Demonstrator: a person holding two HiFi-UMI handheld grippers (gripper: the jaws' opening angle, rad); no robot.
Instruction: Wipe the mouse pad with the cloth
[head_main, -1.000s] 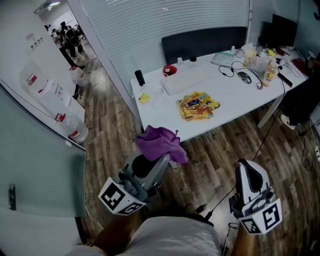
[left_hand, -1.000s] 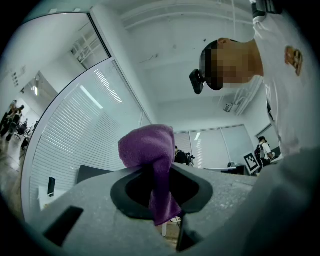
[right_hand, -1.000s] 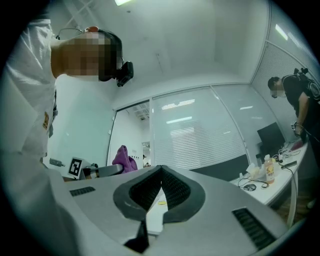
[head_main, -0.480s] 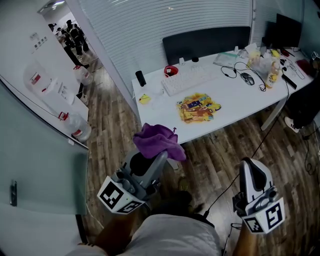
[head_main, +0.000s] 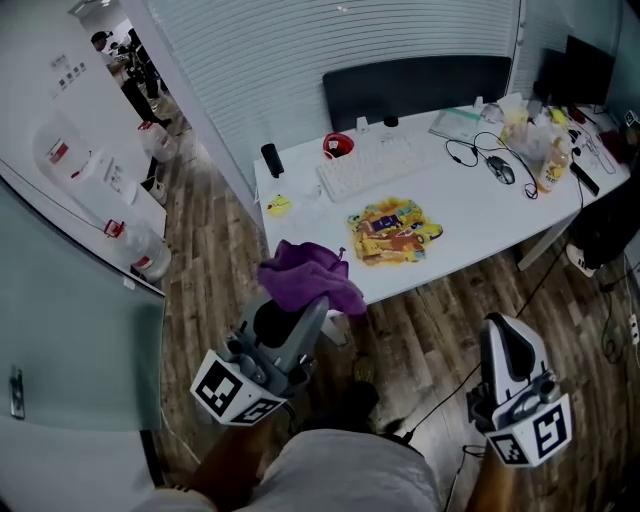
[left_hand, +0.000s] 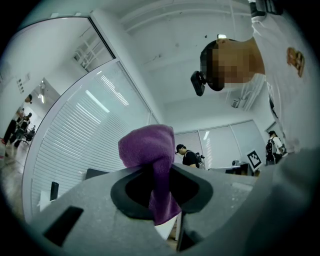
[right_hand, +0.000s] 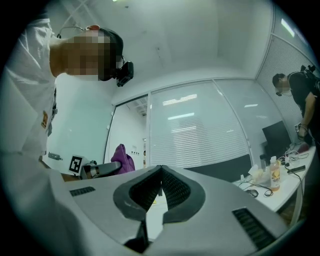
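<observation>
Now nearer the counter (head_main: 470, 220) than a second ago. Left tongs (head_main: 318, 305) clamped on purple cloth (head_main: 308, 272); right tongs (head_main: 500, 330) pressed together, empty. Mouse pad (head_main: 392, 230) ahead on counter, untouched, well apart from cloth: approach under way, wiping not yet begun.

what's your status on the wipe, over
Left gripper shut on purple cloth, short of the desk. Right gripper shut, empty. Mouse pad not yet wiped, nothing on it.

Brown wood floor (head_main: 430, 330) is seen below, w/ a white desk (head_main: 475, 225) set on it. White blinds (head_main: 300, 60) are shut behind, a dark panel (head_main: 420, 80) in front. Glass wall (head_main: 70, 340) at L.
</observation>
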